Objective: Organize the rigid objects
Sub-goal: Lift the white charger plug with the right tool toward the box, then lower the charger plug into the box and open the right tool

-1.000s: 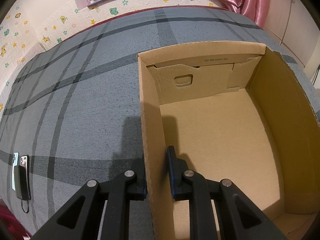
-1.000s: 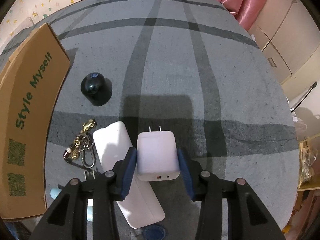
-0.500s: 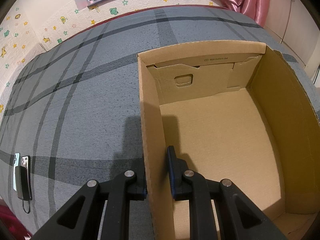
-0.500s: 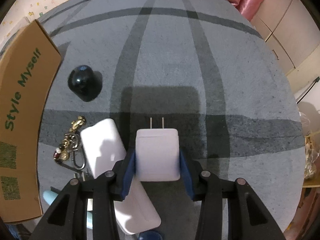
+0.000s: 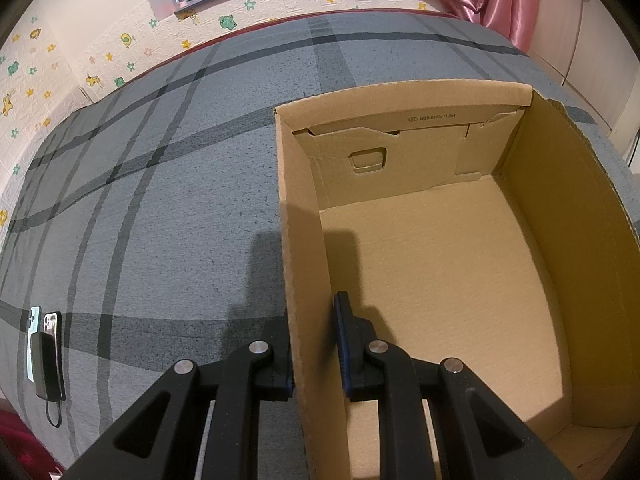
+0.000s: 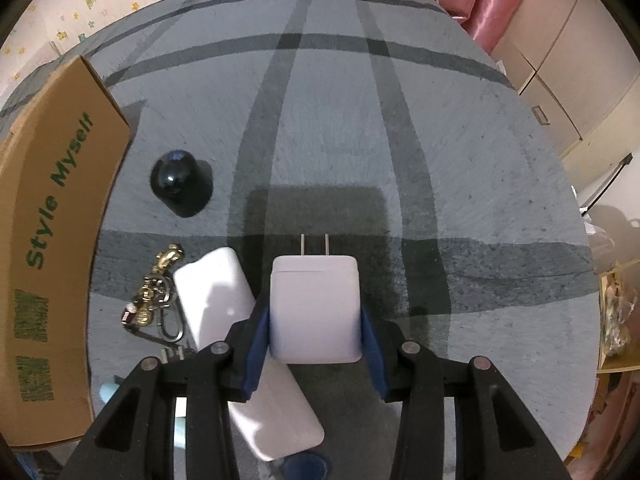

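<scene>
- The white charger (image 6: pixel 315 310) sits clamped between the right gripper (image 6: pixel 314 338) fingers, prongs pointing to 12 o'clock, lifted above the grey striped bedcover (image 6: pixel 340 140).
- At its 9 o'clock lie a white power bank (image 6: pixel 216 300) and a keychain (image 6: pixel 154 300); a black ball (image 6: pixel 176 180) sits at 10 o'clock.
- The left gripper (image 5: pixel 314 344) pinches the cardboard box (image 5: pixel 304 280) wall, one finger inside, one outside.

We find the left claw (image 5: pixel 314 344) closed astride a cardboard box wall (image 5: pixel 304 280), one finger outside, one inside. We find the right claw (image 6: pixel 315 334) clamped on a white charger (image 6: pixel 314 308), prongs pointing forward.
</scene>
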A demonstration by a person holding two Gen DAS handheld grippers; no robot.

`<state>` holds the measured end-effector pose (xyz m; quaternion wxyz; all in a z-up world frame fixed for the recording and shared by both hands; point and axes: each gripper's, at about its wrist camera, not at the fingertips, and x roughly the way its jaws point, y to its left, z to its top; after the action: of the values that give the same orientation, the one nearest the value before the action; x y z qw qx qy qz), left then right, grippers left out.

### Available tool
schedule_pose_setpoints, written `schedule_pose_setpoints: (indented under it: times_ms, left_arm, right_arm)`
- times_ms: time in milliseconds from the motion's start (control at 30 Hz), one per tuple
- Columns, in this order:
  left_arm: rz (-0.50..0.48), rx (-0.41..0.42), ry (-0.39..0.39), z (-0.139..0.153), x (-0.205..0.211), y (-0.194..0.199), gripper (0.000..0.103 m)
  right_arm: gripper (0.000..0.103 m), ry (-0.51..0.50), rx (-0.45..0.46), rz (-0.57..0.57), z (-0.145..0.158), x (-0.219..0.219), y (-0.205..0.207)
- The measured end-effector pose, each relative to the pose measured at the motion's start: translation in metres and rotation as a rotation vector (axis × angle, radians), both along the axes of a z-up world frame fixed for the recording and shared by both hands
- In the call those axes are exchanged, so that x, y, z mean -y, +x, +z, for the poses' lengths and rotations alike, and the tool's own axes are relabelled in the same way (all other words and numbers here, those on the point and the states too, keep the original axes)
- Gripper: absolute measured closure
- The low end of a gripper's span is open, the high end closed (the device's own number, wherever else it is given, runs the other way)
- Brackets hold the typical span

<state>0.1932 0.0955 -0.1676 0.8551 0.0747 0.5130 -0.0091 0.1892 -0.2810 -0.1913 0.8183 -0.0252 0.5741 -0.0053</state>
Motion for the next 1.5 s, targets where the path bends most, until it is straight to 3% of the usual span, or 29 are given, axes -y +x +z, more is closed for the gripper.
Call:
schedule_pose_setpoints:
  times_ms: [600,967,1500]
  left_arm:
    - [0.0,-0.003,-0.004,-0.001,0.0,0.0,0.086]
    - [0.0,0.001,-0.015,-0.001,-0.001,-0.002,0.086]
    - [0.006,0.0,-0.069,-0.001,-0.009,0.0,0.086]
  right_arm:
    - [0.058,-0.012,0.078,0.053,0.068,-0.04,-0.007]
    - [0.058,0.013,0.113,0.156,0.101,-0.097,-0.003]
    - [0.058,0.042,0.119,0.294,0.112,-0.189,0.004]
